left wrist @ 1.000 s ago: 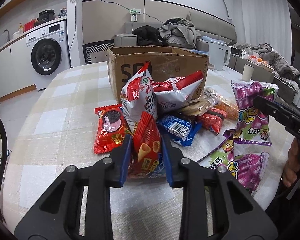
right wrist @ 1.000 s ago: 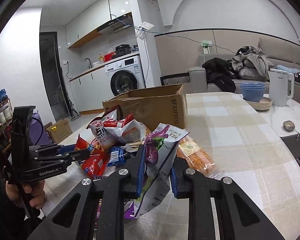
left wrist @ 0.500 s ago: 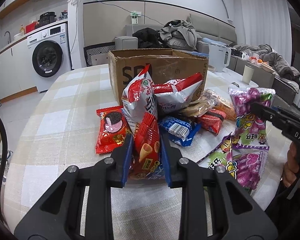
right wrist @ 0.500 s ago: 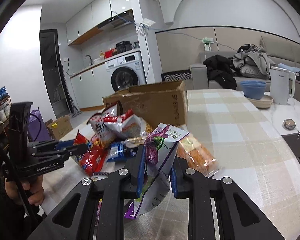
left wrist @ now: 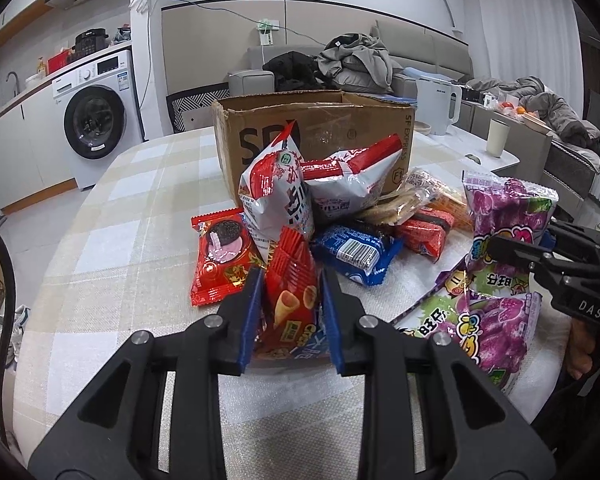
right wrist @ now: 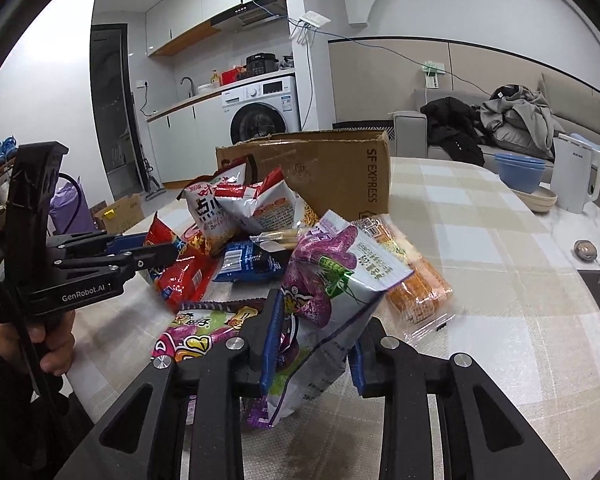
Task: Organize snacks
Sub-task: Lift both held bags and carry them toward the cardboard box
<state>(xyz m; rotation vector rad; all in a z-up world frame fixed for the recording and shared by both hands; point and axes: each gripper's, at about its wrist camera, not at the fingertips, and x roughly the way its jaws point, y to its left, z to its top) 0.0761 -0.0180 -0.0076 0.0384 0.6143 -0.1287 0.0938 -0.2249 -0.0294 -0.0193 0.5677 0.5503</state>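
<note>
My left gripper (left wrist: 290, 300) is shut on a red cone-snack bag (left wrist: 294, 304) at the near edge of the snack pile. My right gripper (right wrist: 314, 332) is shut on a purple and white snack bag (right wrist: 332, 280) and holds it above the table; it also shows in the left wrist view (left wrist: 504, 216). A second purple bag (left wrist: 488, 320) lies flat under it. The open cardboard box (left wrist: 320, 132) stands behind the pile. The pile holds two red and white chip bags (left wrist: 276, 196), a blue cookie pack (left wrist: 356, 252) and a red Oreo pack (left wrist: 220, 256).
The checked tablecloth (left wrist: 112, 220) covers a round table. A white kettle (left wrist: 438, 108), a cup (left wrist: 498, 138) and blue bowls (right wrist: 520, 172) stand at the far right. An orange cracker pack (right wrist: 418, 292) lies right of the pile. A washing machine (left wrist: 96, 116) stands beyond the table.
The right gripper has carried the purple bag lower and closer to the pile. The left gripper stays shut on the red bag, nearly still.
</note>
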